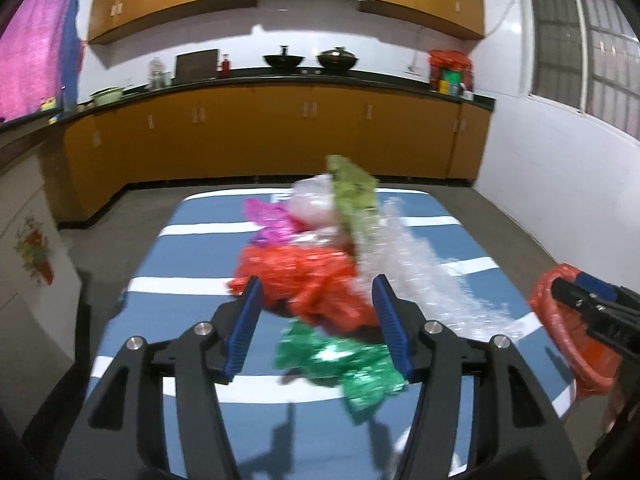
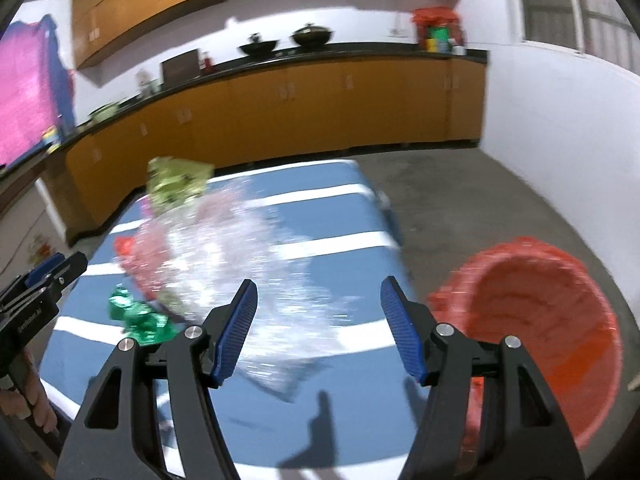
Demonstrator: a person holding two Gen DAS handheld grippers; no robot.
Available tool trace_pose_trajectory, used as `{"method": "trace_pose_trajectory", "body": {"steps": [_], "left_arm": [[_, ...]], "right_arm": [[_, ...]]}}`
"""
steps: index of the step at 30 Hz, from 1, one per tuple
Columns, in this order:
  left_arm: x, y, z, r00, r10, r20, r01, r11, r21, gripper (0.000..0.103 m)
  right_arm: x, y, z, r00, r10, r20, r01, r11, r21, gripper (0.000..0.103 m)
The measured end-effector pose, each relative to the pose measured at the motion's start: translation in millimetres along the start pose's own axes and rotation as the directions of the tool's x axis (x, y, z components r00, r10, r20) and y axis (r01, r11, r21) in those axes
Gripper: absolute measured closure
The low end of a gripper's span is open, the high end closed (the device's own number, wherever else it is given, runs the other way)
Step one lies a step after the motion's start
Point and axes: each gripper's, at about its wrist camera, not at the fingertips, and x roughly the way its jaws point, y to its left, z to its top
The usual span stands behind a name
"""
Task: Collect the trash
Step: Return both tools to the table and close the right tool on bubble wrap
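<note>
Looking along my left gripper (image 1: pixel 318 324), I see its ribbed blue pads spread wide, holding nothing, above a heap of crumpled trash on the blue table (image 1: pixel 192 316) with white stripes. The heap is soft and crinkly: a wrinkled red plastic bag (image 1: pixel 304 276), a shiny green foil wrapper (image 1: pixel 352 364) nearest me, a pink foil scrap (image 1: pixel 272 220), a flat yellow-green packet (image 1: pixel 354 196) standing tilted, and clear bubbly film (image 1: pixel 416 272) trailing to the right. My right gripper (image 2: pixel 318 328) is likewise released, empty, over the clear film's edge. Beside the table on the right sits a round bin lined with a red bag (image 2: pixel 560 320).
</note>
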Motion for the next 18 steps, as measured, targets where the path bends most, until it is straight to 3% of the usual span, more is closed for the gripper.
{"method": "trace_pose_trajectory", "body": {"steps": [9,15,18], "left_arm": [[-6.4,39.5,-9.3,0.999,0.042,-0.01,-0.042,0.996,-0.074,0.046],[-4.6,46.8,-13.8,0.999,0.036,-0.019,-0.038,0.995,-0.093,0.046],[-1.3,44.8,-15.9,0.999,0.029,-0.028,-0.031,0.995,-0.093,0.046]], "right_arm": [[49.6,62.8,-3.4,0.997,0.038,-0.069,-0.045,0.995,-0.091,0.04],[69.1,69.1,-9.4,0.993,-0.002,-0.12,-0.013,0.992,-0.128,0.04],[76.4,59.5,-14.5,0.986,-0.009,-0.169,-0.008,0.995,-0.101,0.054]]}}
